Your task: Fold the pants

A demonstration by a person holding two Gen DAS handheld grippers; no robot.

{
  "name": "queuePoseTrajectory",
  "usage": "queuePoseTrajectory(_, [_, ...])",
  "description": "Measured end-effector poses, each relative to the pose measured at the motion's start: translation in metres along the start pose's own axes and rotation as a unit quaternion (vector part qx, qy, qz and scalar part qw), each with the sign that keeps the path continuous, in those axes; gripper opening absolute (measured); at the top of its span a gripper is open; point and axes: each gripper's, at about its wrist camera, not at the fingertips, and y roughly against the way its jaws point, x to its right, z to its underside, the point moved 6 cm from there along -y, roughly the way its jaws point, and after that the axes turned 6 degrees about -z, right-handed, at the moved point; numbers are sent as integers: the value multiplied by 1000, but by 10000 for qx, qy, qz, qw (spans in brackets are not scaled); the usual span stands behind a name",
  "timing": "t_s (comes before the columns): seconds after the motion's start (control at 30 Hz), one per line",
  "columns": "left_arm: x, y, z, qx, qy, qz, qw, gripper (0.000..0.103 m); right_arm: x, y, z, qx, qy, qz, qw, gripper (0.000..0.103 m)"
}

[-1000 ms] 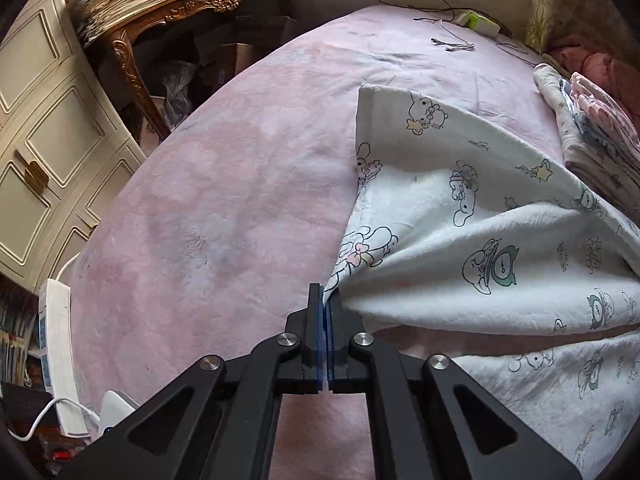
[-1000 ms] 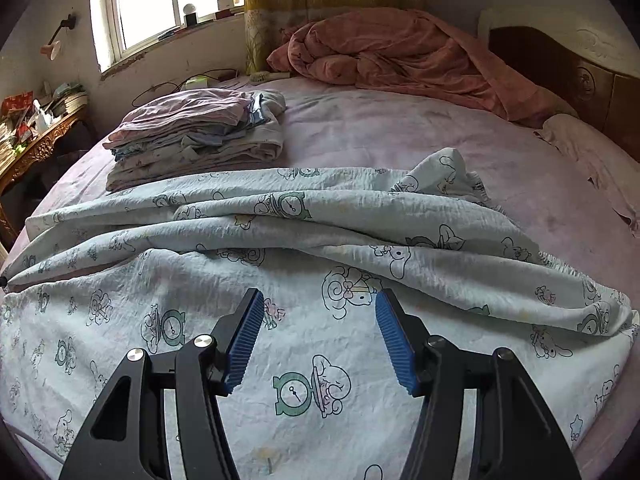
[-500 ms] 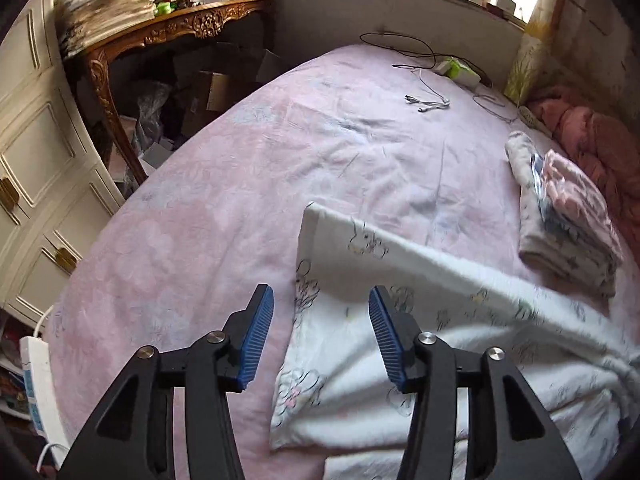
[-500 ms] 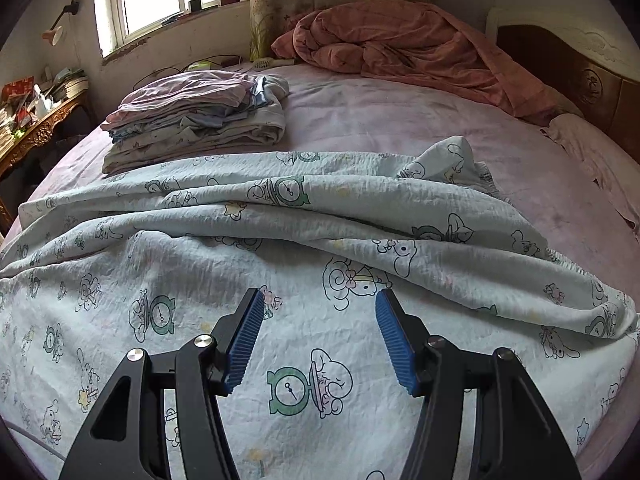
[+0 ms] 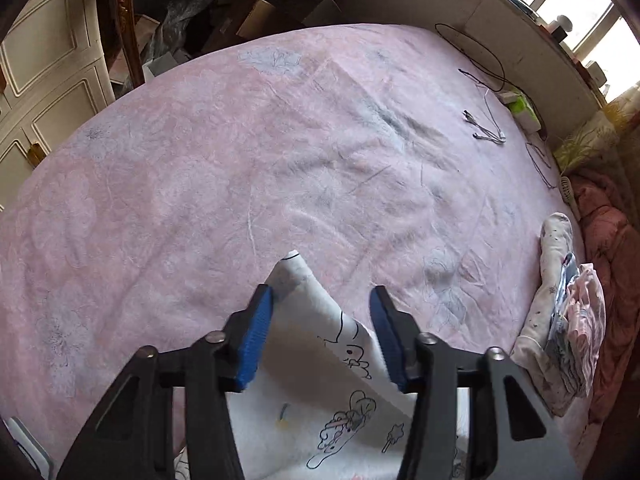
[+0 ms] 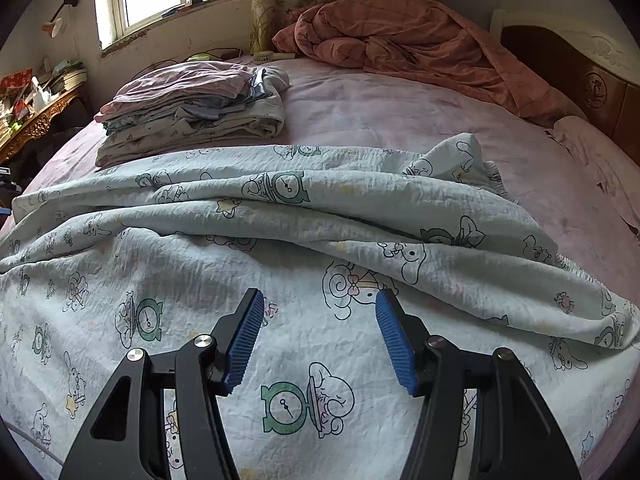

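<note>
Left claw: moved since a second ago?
Yes. The left claw swung away from the cabinet toward the window side. It let go of the pants corner; its jaws are closing again, not pressing.

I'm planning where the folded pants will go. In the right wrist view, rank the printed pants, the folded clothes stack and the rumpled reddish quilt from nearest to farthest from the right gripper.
1. Printed pants: spread directly under and ahead of the right gripper.
2. Folded clothes stack: beyond the pants, upper left.
3. Reddish quilt: farthest, heaped at the top right, near the headboard.
</note>
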Motion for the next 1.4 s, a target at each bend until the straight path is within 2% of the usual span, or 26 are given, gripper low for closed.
queuePoseTrajectory(0.03, [1, -4, 0, -36, 16, -16, 10000, 5, 0, 2, -1, 45, -27, -52, 10000, 60])
queuePoseTrajectory(0.1, [3, -4, 1, 66, 77, 78, 9999, 0, 1, 7, -5, 140, -65, -98, 9998, 60])
queuePoseTrajectory(0.23, [10, 24, 6, 662, -344, 48, 9972, 0, 24, 27, -24, 488, -271, 252, 9981, 60])
queuePoseTrajectory(0.37, [12, 67, 6, 945, -446, 306, 9941, 0, 62, 55, -50, 809, -821, 383, 9926, 63])
queuePoseTrajectory(0.4, [12, 80, 5, 1024, -499, 356, 9929, 0, 73, 61, -57, 838, -954, 410, 9911, 63])
queuePoseTrajectory(0.5, [14, 116, 4, 1282, -686, 435, 9884, 0, 108, 68, -83, 678, -1093, 866, 9879, 63])
queuePoseTrajectory(0.53, [16, 126, 5, 1363, -740, 437, 9869, 0, 119, 67, -97, 662, -1159, 857, 9873, 63])
queuePoseTrajectory(0.7, [18, 156, 13, 1664, -914, 462, 9807, 0, 140, 25, -134, 102, -1936, 293, 9806, 63])
queuePoseTrajectory(0.9, [10, 162, 22, 1607, -876, 465, 9820, 0, 158, -41, -137, -302, -2771, 403, 9595, 61])
queuePoseTrajectory(1.0, [3, 167, 21, 1654, -870, 371, 9817, 0, 174, -67, -128, -555, -3048, 437, 9498, 51])
queuePoseTrajectory(1.07, [1, 167, 20, 1652, -861, 341, 9819, 0, 182, -80, -124, -681, -3161, 388, 9455, 50])
queuePoseTrajectory(1.17, [1, 165, 20, 1636, -843, 319, 9824, 0, 183, -98, -124, -853, -3137, 100, 9456, 48])
queuePoseTrajectory(1.2, [1, 163, 20, 1624, -848, 317, 9826, 0, 182, -100, -124, -859, -3142, 15, 9455, 43])
queuePoseTrajectory(1.23, [2, 163, 22, 1620, -860, 296, 9826, 0, 181, -102, -125, -848, -3111, -11, 9466, 19])
queuePoseTrajectory(1.27, [2, 162, 23, 1618, -876, 271, 9826, 0, 180, -103, -125, -876, -3051, 58, 9482, 1])
queuePoseTrajectory(1.4, [3, 163, 26, 1616, -910, 269, 9823, 0, 185, -92, -130, -612, -2806, 396, 9570, 1])
